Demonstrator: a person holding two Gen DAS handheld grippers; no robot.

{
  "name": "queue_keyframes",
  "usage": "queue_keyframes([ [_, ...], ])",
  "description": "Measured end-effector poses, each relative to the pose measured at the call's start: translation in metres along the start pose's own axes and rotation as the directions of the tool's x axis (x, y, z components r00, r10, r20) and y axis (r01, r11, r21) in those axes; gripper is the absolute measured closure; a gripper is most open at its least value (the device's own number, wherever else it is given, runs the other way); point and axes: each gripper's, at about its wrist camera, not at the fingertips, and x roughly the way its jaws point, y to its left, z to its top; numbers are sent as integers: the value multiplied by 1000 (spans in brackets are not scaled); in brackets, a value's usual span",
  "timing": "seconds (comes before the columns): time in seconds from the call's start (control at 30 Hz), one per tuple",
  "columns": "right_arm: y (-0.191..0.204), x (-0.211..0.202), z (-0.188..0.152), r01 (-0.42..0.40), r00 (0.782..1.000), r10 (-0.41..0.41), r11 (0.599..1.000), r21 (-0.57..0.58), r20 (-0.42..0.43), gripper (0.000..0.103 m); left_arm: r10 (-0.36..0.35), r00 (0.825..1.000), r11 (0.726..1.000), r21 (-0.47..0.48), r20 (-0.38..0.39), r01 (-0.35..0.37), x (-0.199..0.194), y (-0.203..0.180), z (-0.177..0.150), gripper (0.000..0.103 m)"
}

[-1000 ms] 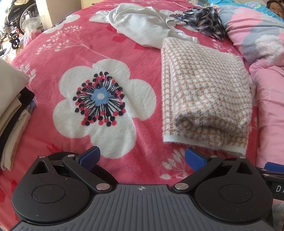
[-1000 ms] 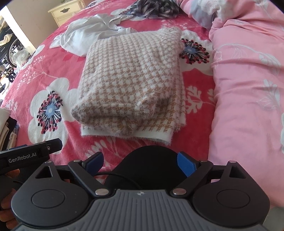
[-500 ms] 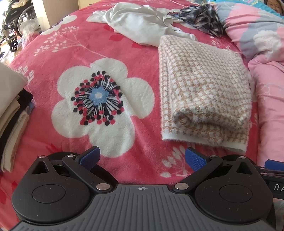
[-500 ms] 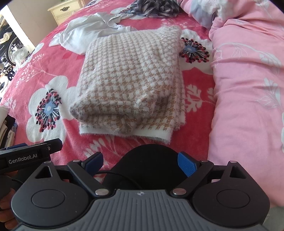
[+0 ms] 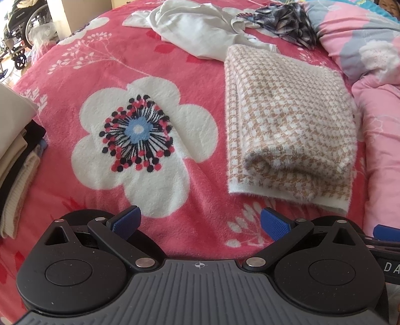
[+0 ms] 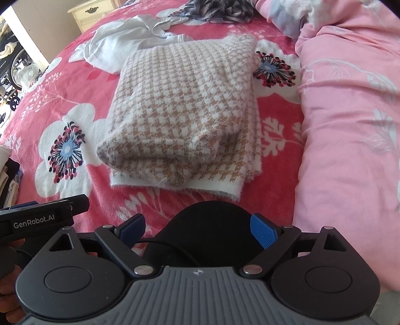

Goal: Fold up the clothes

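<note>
**Both wrist cams low over the bed, looking up it**

Left cam sits near the bed's [image 5: 205, 75] near edge, facing the far end. Right cam sits just beside it, toward the right edge. Both catch the folded houndstooth sweater [image 5: 287, 125] [image 6: 185, 100] fairly close.

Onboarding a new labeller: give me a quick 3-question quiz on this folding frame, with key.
1. True or false: the left gripper is clamped on the houndstooth sweater.
2. Which garment lies crumpled just beyond the sweater, touching its far edge? A) white shirt B) green towel C) blue jeans
3. Fill in: both grippers hover over the red floral ____.

Key
1. False. The left gripper's jaws stand apart with nothing between them; the right gripper is the same.
2. A, the white shirt; a dark plaid garment lies farther back.
3. blanket.
</note>
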Motion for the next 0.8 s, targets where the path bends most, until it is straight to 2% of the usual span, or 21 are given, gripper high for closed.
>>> queue_keyframes([
  [0.8, 2, 1, 0, 2, 1000, -2, 1000, -2, -4, 9, 16, 1000, 1000, 13, -10, -16, 4, 0, -1, 0],
])
